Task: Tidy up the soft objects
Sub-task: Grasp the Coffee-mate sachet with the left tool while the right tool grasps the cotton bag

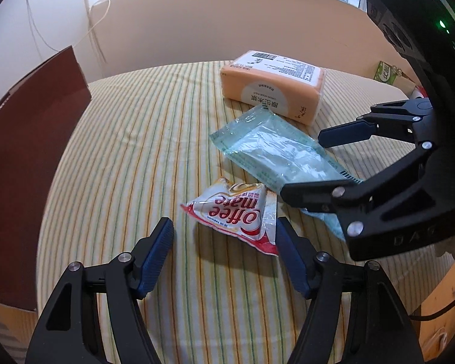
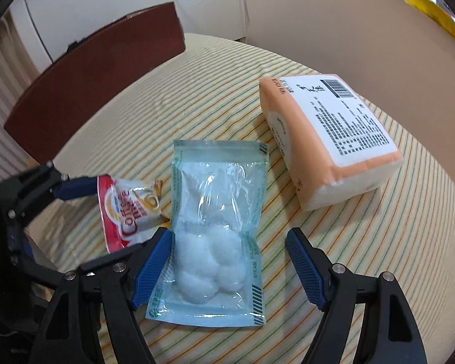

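A red and white Coffee-mate sachet (image 1: 238, 215) lies on the striped cloth, and shows in the right wrist view (image 2: 130, 209) too. My left gripper (image 1: 224, 236) is open, the sachet lying between its fingertips near the right pad. A clear teal bag of cotton balls (image 2: 215, 230) lies flat beside the sachet; it also shows in the left wrist view (image 1: 276, 151). My right gripper (image 2: 227, 248) is open and straddles the bag's lower part. An orange tissue pack (image 2: 327, 139) lies behind the bag, also seen from the left wrist (image 1: 273, 85).
A dark red cardboard box (image 1: 24, 163) stands at the table's left edge, seen in the right wrist view (image 2: 100, 69) too. A beige panel (image 1: 227, 24) rises behind the striped tablecloth (image 1: 136, 151). A green packet (image 1: 386, 72) sits at the far right.
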A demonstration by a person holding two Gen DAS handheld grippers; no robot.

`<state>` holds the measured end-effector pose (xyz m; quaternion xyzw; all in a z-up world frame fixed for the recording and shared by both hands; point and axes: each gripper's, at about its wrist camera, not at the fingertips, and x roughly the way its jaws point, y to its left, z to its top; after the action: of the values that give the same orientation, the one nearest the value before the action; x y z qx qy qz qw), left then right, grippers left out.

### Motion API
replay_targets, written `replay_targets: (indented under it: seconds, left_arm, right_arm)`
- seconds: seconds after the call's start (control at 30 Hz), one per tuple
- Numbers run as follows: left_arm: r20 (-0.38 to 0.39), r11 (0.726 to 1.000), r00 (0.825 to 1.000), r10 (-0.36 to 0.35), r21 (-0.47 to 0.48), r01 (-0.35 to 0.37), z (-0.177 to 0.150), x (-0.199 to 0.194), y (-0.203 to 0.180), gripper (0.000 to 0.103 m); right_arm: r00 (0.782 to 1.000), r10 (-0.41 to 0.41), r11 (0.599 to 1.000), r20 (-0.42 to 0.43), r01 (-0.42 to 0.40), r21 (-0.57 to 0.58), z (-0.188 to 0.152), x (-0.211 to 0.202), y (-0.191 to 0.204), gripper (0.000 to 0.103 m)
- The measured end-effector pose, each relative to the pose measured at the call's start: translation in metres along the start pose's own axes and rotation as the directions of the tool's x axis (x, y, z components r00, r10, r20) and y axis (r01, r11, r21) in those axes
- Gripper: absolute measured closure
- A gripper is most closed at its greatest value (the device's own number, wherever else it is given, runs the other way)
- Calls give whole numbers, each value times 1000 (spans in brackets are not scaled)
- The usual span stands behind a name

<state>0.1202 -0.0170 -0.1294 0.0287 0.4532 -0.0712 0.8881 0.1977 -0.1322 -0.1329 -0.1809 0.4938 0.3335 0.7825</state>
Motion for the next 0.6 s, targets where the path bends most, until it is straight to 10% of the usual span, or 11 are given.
replay_targets:
  seconds: [0.6]
  left_arm:
    - [-33, 997, 999, -9, 72, 11, 15, 10, -4, 28]
  right_arm:
    - [999, -17, 999, -34, 16, -28, -4, -3, -13, 28]
